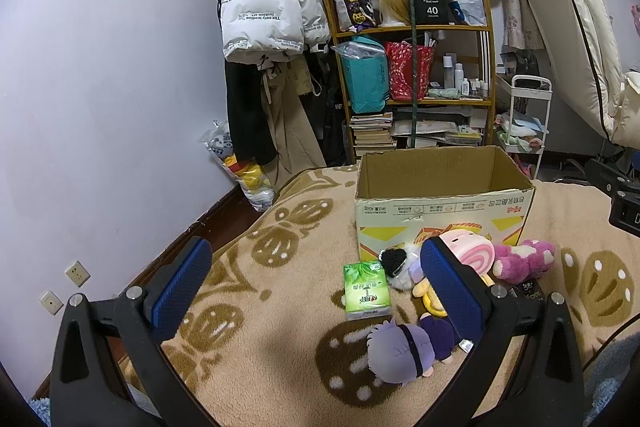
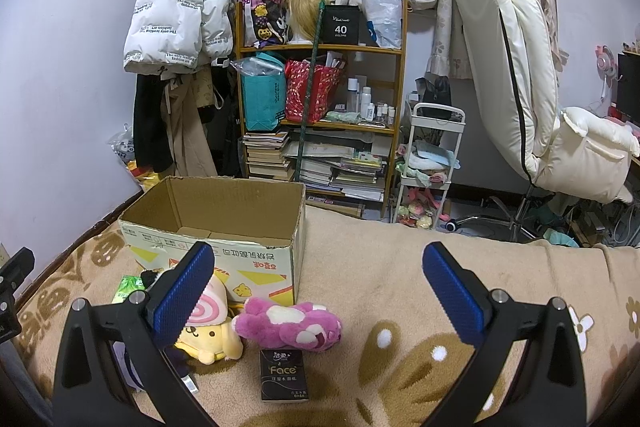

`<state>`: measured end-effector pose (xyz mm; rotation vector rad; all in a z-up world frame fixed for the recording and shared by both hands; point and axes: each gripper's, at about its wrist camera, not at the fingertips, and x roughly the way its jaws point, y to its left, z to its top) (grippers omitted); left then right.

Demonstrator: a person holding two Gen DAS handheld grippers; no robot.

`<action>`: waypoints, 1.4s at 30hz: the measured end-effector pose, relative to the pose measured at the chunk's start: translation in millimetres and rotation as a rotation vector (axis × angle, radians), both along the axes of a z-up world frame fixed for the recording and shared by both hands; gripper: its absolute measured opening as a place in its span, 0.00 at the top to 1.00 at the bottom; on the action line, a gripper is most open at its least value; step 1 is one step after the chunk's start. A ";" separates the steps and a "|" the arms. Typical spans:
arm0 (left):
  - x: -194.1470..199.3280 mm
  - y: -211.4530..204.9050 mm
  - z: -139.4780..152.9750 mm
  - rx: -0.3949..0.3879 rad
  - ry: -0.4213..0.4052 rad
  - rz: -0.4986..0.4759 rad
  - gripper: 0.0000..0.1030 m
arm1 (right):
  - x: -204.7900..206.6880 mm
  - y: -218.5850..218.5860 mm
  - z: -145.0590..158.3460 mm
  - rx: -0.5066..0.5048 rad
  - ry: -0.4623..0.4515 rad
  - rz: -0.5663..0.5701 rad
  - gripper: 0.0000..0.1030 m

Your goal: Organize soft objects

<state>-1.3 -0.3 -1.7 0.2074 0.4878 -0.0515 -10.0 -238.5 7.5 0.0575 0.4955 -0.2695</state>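
An open, empty cardboard box (image 1: 440, 211) stands on the tan blanket; it also shows in the right wrist view (image 2: 216, 227). In front of it lie a pink plush bear (image 1: 524, 259) (image 2: 292, 325), a yellow plush with a pink swirl hat (image 2: 208, 331) (image 1: 472, 251), a grey-haired purple doll (image 1: 404, 347), a small black-and-white plush (image 1: 396, 261), a green tissue pack (image 1: 366, 291) and a black "Face" tissue pack (image 2: 284, 375). My left gripper (image 1: 316, 287) is open above the blanket, left of the toys. My right gripper (image 2: 320, 291) is open above the pink bear.
The bed's blanket (image 2: 440, 267) has brown flower patterns. Behind the bed stand a shelf (image 2: 320, 87) with bags and books, a white cart (image 2: 432, 163), hanging coats (image 1: 260, 19) and a cream chair (image 2: 516, 75). The wall (image 1: 100, 87) is at the left.
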 end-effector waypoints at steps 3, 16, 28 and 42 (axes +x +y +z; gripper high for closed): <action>-0.3 0.3 0.2 -0.001 0.000 0.000 0.01 | 0.0 -0.1 -0.2 0.000 0.000 0.000 0.00; -0.6 -0.2 0.4 -0.001 0.003 0.000 0.01 | 0.2 -0.7 -1.1 0.001 0.001 0.000 0.00; -0.7 -0.3 0.0 -0.001 0.001 0.000 0.01 | 1.1 -1.4 -1.9 0.003 0.002 0.000 0.00; -0.7 -1.2 -4.3 -0.002 0.010 -0.001 0.01 | 1.2 -1.7 -2.5 0.003 0.002 0.000 0.00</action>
